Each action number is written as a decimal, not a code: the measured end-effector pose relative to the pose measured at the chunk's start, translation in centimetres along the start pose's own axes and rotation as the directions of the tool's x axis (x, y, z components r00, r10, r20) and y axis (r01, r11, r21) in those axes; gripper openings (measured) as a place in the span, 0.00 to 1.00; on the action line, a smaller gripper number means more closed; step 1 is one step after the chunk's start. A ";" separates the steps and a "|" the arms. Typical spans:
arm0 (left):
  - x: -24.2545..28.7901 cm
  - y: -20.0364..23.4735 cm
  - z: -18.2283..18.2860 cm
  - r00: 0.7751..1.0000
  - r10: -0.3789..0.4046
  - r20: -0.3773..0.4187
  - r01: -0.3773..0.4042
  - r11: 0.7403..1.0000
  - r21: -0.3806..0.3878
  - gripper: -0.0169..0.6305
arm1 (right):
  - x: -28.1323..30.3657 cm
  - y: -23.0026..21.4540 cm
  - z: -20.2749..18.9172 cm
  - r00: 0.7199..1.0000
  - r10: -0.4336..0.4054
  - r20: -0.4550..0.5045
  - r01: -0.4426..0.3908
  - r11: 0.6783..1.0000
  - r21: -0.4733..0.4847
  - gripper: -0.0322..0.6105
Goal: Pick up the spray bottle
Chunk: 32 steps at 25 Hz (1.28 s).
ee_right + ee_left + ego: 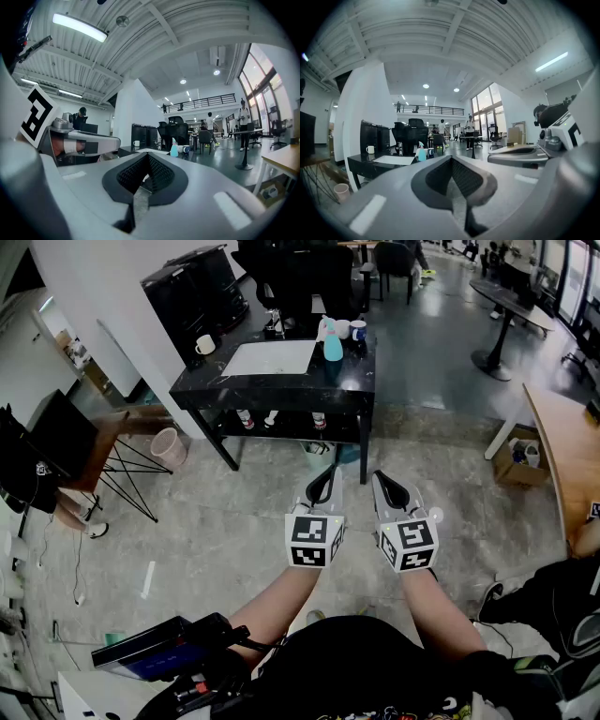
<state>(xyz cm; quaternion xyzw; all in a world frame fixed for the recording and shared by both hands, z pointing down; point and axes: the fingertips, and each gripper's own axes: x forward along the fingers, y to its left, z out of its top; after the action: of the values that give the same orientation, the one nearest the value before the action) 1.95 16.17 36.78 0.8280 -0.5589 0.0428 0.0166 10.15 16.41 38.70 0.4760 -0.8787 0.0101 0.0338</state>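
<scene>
Two grey handheld tools are hanging side by side over a mottled grey concrete floor (pixel 234 521), well short of the bench. The left tool (pixel 323 474) is pressing its dark ribbed pads together with nothing between them. The right tool (pixel 384 482) is sitting the same way, jaws together and empty. Each is carrying a white cube with black square markers (pixel 314 540), and those blocky patterns are showing clearly.

Beyond them a black rectangular bench with a lower shelf (pixel 272 390) is standing on the floor, with a pale pink bucket (pixel 169 446) sitting near its left legs. Small bottles are standing on the shelf, their labels too small to read. On the top, a white sheet of paper (pixel 269 358) is lying in the middle and a white mug (pixel 204 345) is standing near the left corner. The teal spray bottle with a pale trigger head (pixel 332 345) is standing upright just beside the sheet's far right corner.

Farther off, black office chairs (pixel 309 277) are crowding behind the bench. An open cardboard box (pixel 520 457) is sitting beside a light wooden tabletop (pixel 567 456) at the right, and tall windows are lighting a ribbed white ceiling.
</scene>
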 end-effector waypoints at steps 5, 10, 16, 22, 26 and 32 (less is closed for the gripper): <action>0.6 0.6 0.7 1.000 0.008 0.019 -0.008 1.000 0.000 0.03 | 1.0 -0.6 1.1 1.000 -0.004 0.022 0.004 1.000 -0.018 0.09; 0.4 0.3 0.6 1.000 0.006 0.013 -0.006 1.000 -0.008 0.03 | 1.2 -0.6 1.2 1.000 0.001 0.020 0.000 1.000 -0.007 0.09; 1.3 -0.2 0.6 1.000 0.006 0.006 -0.006 1.000 -0.014 0.03 | 1.3 -1.1 1.2 0.999 0.022 0.028 -0.022 1.000 -0.003 0.09; 4.0 -2.6 -1.0 1.000 0.018 -0.014 -0.018 1.000 -0.007 0.03 | 1.3 -4.1 -0.3 0.997 0.068 0.028 -0.068 0.998 0.005 0.09; 5.8 -2.6 -2.0 0.999 0.018 -0.034 -0.018 1.000 -0.015 0.03 | 2.9 -5.5 -0.6 0.995 0.095 0.034 -0.095 0.995 -0.002 0.09; 10.1 1.6 -1.7 1.000 0.021 -0.022 -0.021 1.000 -0.015 0.03 | 8.4 -6.2 -0.5 0.993 0.114 0.033 -0.114 0.994 0.000 0.09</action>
<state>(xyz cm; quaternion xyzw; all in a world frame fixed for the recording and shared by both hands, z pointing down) 4.08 6.38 39.37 0.8213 -0.5677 0.0480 0.0286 10.83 6.01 39.72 0.4253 -0.9048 0.0050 0.0182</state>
